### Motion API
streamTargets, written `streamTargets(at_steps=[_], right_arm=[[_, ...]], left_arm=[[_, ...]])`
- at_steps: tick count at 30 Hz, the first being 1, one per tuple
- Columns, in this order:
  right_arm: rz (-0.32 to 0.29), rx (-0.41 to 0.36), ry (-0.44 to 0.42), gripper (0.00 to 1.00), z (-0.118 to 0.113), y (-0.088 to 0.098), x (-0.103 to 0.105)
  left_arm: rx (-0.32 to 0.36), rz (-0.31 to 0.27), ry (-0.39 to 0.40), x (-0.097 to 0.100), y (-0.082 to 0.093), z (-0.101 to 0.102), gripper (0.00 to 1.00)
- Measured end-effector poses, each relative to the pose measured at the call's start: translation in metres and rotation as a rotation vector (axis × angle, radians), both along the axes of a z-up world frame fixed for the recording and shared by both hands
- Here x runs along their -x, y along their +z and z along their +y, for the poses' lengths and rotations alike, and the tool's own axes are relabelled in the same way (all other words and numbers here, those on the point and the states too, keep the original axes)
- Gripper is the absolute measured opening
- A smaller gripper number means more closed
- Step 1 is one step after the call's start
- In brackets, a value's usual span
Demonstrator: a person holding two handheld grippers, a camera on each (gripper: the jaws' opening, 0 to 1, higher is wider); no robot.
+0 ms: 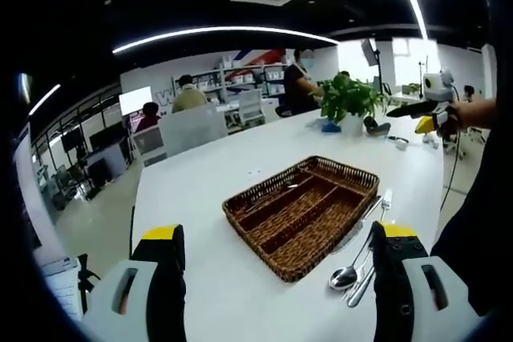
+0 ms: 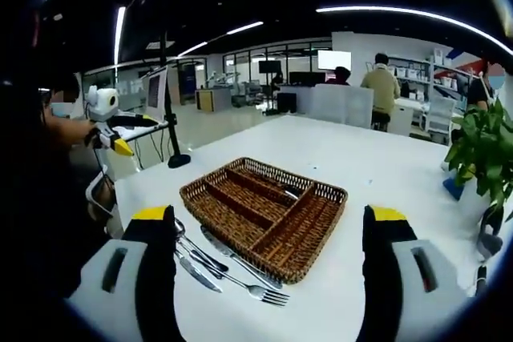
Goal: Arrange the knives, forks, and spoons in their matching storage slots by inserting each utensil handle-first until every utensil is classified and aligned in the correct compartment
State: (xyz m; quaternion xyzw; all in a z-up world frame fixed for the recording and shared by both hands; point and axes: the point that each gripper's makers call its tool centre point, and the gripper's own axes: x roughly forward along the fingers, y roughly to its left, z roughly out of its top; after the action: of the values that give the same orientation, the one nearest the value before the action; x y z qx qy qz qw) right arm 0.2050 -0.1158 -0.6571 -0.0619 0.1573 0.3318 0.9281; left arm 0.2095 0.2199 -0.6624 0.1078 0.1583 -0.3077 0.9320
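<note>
- While nothing is yet held, a white table [image 1: 240, 166] is seen carrying all of the task's things, with a potted plant [image 1: 350, 100] at its far end.
- A wicker tray [image 1: 303, 212] with long compartments lies near the middle of the table; one utensil appears to lie in a far compartment, though its kind cannot be told.
- Loose utensils are laid just beside one long edge of the tray: a spoon [image 1: 346, 276] is made out in the left gripper view, and a fork [image 2: 255, 290] and a knife [image 2: 192, 271] in the right gripper view.
- The left gripper [image 1: 276, 258] is held wide open above the table, short of the tray, empty.
- The right gripper [image 2: 268, 238] is likewise spread and empty, facing the tray from the opposite side.
- Because the utensils overlap, two could be pinched together, or neighbours dragged off the table's edge.
- A thin, flat handle could slip from the jaws, and a utensil might be dropped into the wrong slot.
</note>
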Motion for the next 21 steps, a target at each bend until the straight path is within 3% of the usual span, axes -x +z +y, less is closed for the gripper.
streamTargets(at_steps=[8, 21], right_arm=[[0.008, 0.016, 0.007, 1.00, 0.004, -0.006, -0.001], [0.005, 0.057, 0.136, 1.00, 0.036, 0.001, -0.002]], left_arm=[[-0.009, 0.042, -0.018, 0.004, -0.013, 0.002, 0.99], [-0.061, 0.070, -0.075, 0.013, -0.020, -0.003, 1.00]])
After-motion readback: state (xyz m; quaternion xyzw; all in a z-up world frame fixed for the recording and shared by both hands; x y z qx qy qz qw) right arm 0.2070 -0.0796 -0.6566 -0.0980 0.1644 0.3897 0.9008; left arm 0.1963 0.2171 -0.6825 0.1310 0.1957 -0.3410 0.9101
